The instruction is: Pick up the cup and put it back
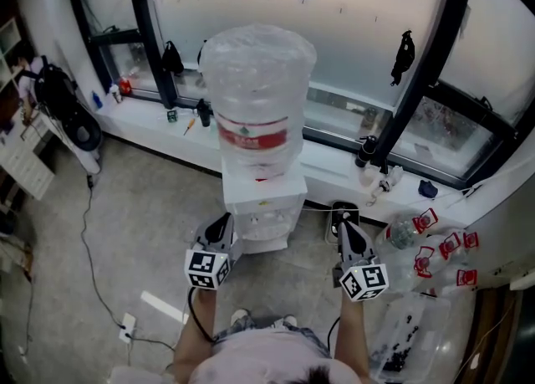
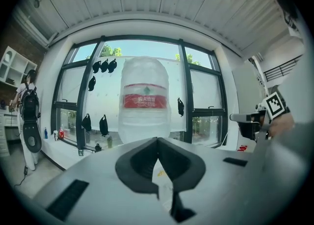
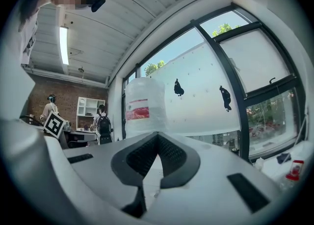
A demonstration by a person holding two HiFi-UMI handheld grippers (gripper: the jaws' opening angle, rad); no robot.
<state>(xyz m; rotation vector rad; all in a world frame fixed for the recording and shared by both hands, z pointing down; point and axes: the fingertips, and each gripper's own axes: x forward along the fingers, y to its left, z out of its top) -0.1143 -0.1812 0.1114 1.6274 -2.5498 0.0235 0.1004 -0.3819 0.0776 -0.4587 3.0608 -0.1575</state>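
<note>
At the far left of the head view a grey cable [image 1: 90,240] trails over the speckled floor to a white power strip [image 1: 127,324]. Next comes the left gripper [image 1: 224,223], held low in front of the person. In its own view its dark jaws stand together, tips meeting, with nothing clamped. They point at the white water dispenser [image 1: 263,207], which stands against the white windowsill [image 1: 334,165]. It carries a large clear plastic water bottle with a red label [image 1: 255,89].

The dispenser sits between the two grippers, nearer the left one. A paper cup cannot be made out for certain in any view. The dispenser's front recess, just beside the left gripper's tips, is too small and blurred to tell what stands in it, so the cup's place relative to either gripper stays unclear.

To the right, the right gripper [image 1: 344,223] is level with the left. Its jaws are also closed on each other and empty, aimed past the dispenser's right side. Farther right, several small clear bottles with red labels [image 1: 439,244] lie on the floor under the window.
</note>
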